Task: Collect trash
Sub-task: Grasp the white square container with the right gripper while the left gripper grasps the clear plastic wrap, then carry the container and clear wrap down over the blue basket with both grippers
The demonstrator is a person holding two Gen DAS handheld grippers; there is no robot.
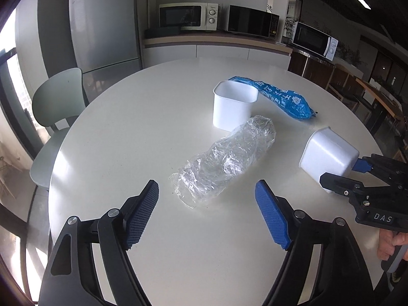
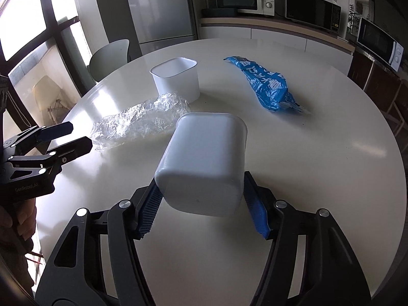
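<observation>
Left claw (image 1: pixel 207 213) gapes wide and empty; right claw (image 2: pixel 201 204) grips.

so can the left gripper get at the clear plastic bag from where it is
Probably yes: the left gripper is open with nothing between it and the clear plastic bag just ahead on the table.

White tubs (image 1: pixel 234 105); blue printed wrapper (image 1: pixel 285 98)

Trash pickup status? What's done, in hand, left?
Done: nothing visibly binned. In hand: right tool clamps a tipped white container. Left tool, open, faces the clear plastic wrap. Left: wrap, blue bag, upright white container.
</observation>
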